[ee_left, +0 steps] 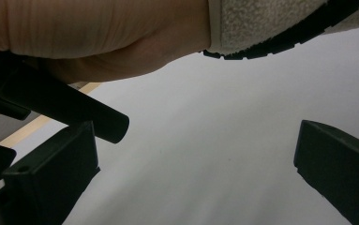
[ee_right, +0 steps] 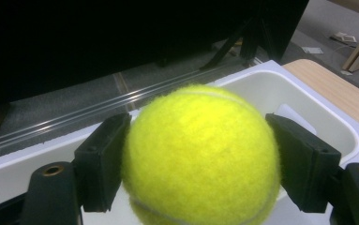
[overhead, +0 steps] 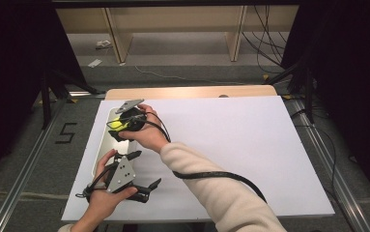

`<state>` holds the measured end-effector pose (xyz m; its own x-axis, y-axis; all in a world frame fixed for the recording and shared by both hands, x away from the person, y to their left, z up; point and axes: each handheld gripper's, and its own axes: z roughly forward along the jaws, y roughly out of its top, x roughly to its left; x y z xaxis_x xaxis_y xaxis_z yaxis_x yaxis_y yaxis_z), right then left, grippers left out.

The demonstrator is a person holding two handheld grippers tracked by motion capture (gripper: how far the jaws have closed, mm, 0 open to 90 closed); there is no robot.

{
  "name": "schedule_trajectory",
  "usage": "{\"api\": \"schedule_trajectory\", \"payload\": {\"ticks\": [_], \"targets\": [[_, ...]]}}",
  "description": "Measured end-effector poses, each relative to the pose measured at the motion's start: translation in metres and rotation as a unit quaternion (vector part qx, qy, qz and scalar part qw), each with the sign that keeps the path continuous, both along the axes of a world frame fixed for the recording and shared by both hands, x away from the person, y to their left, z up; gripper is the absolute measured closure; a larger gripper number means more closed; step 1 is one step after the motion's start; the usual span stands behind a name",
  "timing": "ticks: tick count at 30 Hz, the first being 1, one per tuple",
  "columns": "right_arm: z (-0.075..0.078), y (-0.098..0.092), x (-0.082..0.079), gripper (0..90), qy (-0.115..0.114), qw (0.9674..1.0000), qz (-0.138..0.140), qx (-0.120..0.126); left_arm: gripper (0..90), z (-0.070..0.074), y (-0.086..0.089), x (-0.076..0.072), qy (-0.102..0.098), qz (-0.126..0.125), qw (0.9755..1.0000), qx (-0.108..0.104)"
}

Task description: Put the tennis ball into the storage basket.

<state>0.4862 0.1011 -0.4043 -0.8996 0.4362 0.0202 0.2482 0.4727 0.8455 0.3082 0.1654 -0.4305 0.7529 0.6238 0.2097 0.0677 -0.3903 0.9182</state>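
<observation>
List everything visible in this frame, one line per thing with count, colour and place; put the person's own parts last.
tennis ball: 1, yellow-green, clamped between the right gripper's jaws above the bin
bin: 1, white, long and shallow, at the left edge of the table
white sheet: 1, white, covering most of the tabletop
table: 1, light wood, bare strip along the far edge
wooden frame: 1, pale wood, on the floor beyond the table
right gripper: 1, black, held over the bin, cable trailing
left gripper: 1, black with grey plate, jaws apart, near the front left
hands: 2, one holding each gripper; right arm in a cream sleeve
</observation>
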Motion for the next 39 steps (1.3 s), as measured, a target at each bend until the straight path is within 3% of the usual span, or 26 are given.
{"api": "schedule_trajectory", "payload": {"ticks": [39], "targets": [[-0.0100, 0.0077, -0.0014, 26.1, 0.011, 0.9997, 0.010, -0.017, 0.0, 0.0000, -0.0003, -0.0003, -0.001, -0.001, 1.0000, 0.001]]}}
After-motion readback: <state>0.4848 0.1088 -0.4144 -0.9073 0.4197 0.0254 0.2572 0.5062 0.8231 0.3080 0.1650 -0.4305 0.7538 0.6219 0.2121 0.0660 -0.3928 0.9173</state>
